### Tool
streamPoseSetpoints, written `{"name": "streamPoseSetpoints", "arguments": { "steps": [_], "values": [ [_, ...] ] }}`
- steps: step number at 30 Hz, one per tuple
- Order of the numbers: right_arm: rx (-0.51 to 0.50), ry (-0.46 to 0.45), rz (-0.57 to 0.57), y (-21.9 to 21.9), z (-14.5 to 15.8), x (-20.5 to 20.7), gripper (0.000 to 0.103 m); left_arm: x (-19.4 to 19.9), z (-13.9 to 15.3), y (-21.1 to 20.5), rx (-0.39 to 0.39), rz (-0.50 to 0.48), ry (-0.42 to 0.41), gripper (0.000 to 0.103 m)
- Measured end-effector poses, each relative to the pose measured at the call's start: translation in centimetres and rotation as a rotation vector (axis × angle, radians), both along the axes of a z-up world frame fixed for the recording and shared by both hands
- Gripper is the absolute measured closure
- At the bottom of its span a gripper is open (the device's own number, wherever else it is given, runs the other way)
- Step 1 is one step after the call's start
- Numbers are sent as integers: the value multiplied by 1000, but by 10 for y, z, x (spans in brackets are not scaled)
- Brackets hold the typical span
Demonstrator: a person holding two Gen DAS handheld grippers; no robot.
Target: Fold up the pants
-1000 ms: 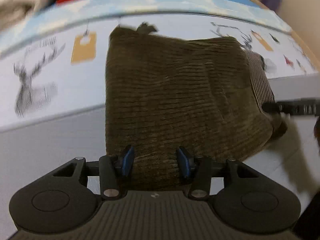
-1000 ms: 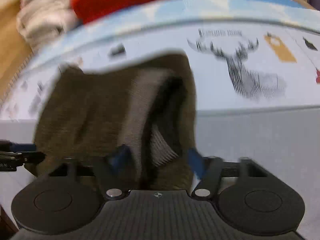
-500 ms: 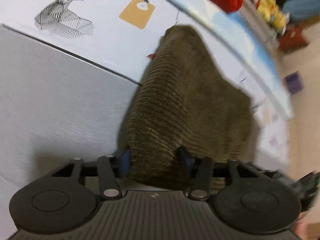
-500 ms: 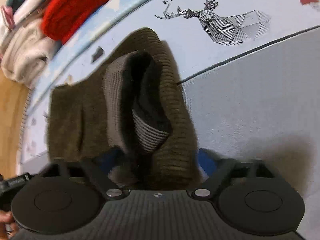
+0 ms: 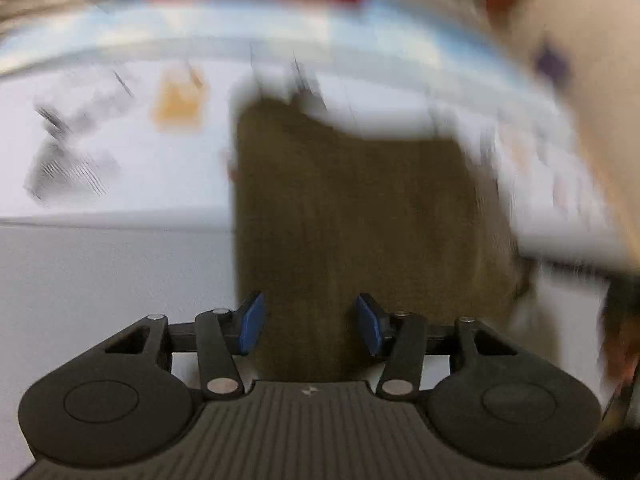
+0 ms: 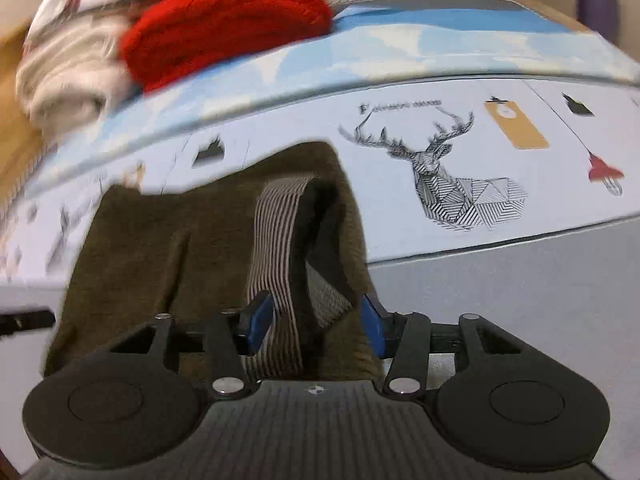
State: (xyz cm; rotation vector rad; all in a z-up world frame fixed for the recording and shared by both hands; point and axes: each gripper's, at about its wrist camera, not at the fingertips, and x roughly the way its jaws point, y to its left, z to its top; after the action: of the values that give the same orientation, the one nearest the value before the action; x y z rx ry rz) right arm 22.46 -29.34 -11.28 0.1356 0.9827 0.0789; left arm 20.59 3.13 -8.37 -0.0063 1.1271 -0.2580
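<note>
The brown corduroy pants (image 5: 352, 208) lie folded on the bed, and their striped waistband lining (image 6: 276, 248) shows in the right wrist view. My left gripper (image 5: 310, 322) has the near-left edge of the pants filling the gap between its blue pads; its jaws are opening. This view is badly blurred. My right gripper (image 6: 316, 322) is shut on the near-right edge of the pants (image 6: 160, 248), one pad on the striped lining, the other on the corduroy. A black tip of the left gripper (image 6: 24, 320) pokes in at the left edge.
The bed has a grey sheet (image 6: 500, 280) near me and a white deer-print cover (image 6: 452, 184) beyond it. Behind the cover's blue strip lie a red knit (image 6: 224, 20) and cream folded clothes (image 6: 64, 80). A blurred hand (image 5: 616, 344) shows at the right edge.
The left view has swung back to face the pants squarely, and its pads stand wider apart than half a second ago. The right jaws have narrowed onto the waistband since one second ago.
</note>
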Motion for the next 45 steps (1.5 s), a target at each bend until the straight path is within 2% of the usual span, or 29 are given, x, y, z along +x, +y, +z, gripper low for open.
{"name": "streamPoseSetpoints", "arguments": {
  "steps": [1,2,5,9,11,13,15,17,19,20,22,24,26,28,29,32,36,45],
  "values": [
    [-11,19,-13,-3,-5,1,33,-5,-8,-9,86,-46,-14,39],
    [10,27,-38,-7,-5,-1,28,-10,-5,-15,125,-61,-46,39],
    [20,1,-105,-15,14,-12,34,-19,15,-15,133,9,-93,38],
    [-37,-138,-69,-11,56,-42,35,-47,56,-13,175,46,-232,22],
    [-37,-217,-21,-8,78,-63,32,-71,80,-15,158,55,-322,17],
    [-53,-306,33,-3,98,-91,18,-92,96,-19,141,63,-399,17],
    [-75,-382,58,0,107,-118,9,-116,105,-27,150,82,-470,16],
    [-83,-422,57,1,103,-143,9,-131,106,-38,141,104,-510,16],
    [-90,-379,-7,3,101,-148,10,-136,93,-45,123,156,-488,14],
    [-80,-395,-24,3,104,-151,10,-132,86,-46,99,180,-423,14],
    [-83,-420,-49,5,106,-155,9,-128,84,-44,16,232,-355,14],
    [-97,-383,-80,6,101,-150,9,-125,78,-48,46,249,-333,14],
    [-70,-361,-100,4,98,-147,9,-124,78,-54,62,244,-343,14],
    [-51,-351,-111,3,95,-143,9,-123,77,-60,73,234,-354,3],
    [-42,-343,-114,2,94,-142,9,-122,75,-61,78,236,-359,1],
    [-21,-312,-120,4,87,-134,9,-120,72,-66,91,224,-374,1],
    [-47,-269,-99,11,80,-124,9,-114,68,-67,96,225,-363,1],
    [-83,-246,-55,16,73,-117,9,-102,59,-50,73,282,-302,1]
  ]
}}
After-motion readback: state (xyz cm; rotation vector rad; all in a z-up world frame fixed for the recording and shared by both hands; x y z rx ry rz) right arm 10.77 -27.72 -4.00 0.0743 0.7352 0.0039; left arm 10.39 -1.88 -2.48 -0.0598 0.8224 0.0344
